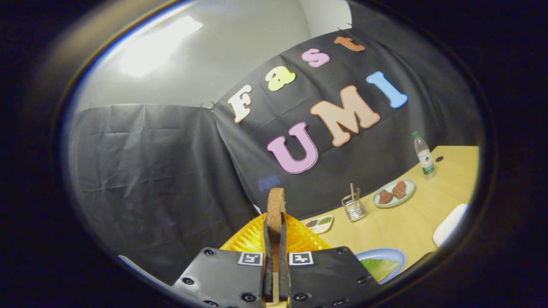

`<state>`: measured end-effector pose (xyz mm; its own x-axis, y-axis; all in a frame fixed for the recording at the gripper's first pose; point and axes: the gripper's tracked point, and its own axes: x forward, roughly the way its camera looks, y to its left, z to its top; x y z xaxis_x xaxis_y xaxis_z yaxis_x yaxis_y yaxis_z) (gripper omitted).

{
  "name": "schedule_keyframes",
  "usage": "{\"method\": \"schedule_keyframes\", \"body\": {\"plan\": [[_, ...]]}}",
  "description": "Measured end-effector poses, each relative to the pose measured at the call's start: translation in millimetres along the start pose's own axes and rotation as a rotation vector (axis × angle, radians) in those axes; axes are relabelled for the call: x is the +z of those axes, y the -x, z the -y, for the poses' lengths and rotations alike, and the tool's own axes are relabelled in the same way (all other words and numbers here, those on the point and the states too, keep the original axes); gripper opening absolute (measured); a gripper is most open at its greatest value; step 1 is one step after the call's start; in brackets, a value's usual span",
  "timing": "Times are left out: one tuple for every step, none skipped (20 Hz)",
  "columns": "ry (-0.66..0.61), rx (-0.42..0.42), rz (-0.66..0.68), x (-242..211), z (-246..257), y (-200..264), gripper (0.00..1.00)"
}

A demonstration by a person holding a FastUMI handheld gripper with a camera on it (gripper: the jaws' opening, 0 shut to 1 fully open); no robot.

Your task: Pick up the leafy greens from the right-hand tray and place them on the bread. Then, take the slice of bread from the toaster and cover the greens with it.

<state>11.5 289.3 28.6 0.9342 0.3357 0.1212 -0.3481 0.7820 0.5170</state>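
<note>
My gripper [275, 233] is shut on a slice of brown bread [275, 205], which stands on edge between the two fingers and sticks out past their tips. Behind the slice lies an orange-yellow ribbed thing [252, 237], partly hidden by the fingers. Just to the right of the fingers sits a blue plate [396, 256] with pale leafy greens [379, 268] on it, half hidden by the gripper body.
On the wooden table [411, 222] stand a small dish with two seasonings [320, 224], a wire holder with sticks [354, 207], a pale plate holding two reddish pieces [394, 192], a water bottle [424, 155] and a white plate [449, 224].
</note>
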Motion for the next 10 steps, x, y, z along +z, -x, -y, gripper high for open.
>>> {"method": "schedule_keyframes", "body": {"plan": [[-0.018, -0.019, -0.005, -3.0, 13.9, 5.1, 0.08], [-0.037, -0.036, -0.012, -7.4, 26.8, 9.8, 0.08], [-0.056, -0.051, -0.025, -13.8, 38.5, 12.6, 0.08], [-0.076, -0.059, -0.042, -22.1, 47.9, 16.2, 0.08], [-0.093, -0.065, -0.057, -30.2, 55.9, 18.8, 0.08], [-0.105, -0.077, -0.071, -38.1, 66.3, 20.4, 0.08], [-0.120, -0.092, -0.088, -47.2, 76.2, 21.7, 0.08], [-0.140, -0.102, -0.103, -56.2, 83.8, 22.3, 0.08], [-0.160, -0.106, -0.117, -63.2, 89.0, 20.8, 0.08], [-0.188, -0.106, -0.128, -70.7, 93.1, 19.5, 0.08]]}}
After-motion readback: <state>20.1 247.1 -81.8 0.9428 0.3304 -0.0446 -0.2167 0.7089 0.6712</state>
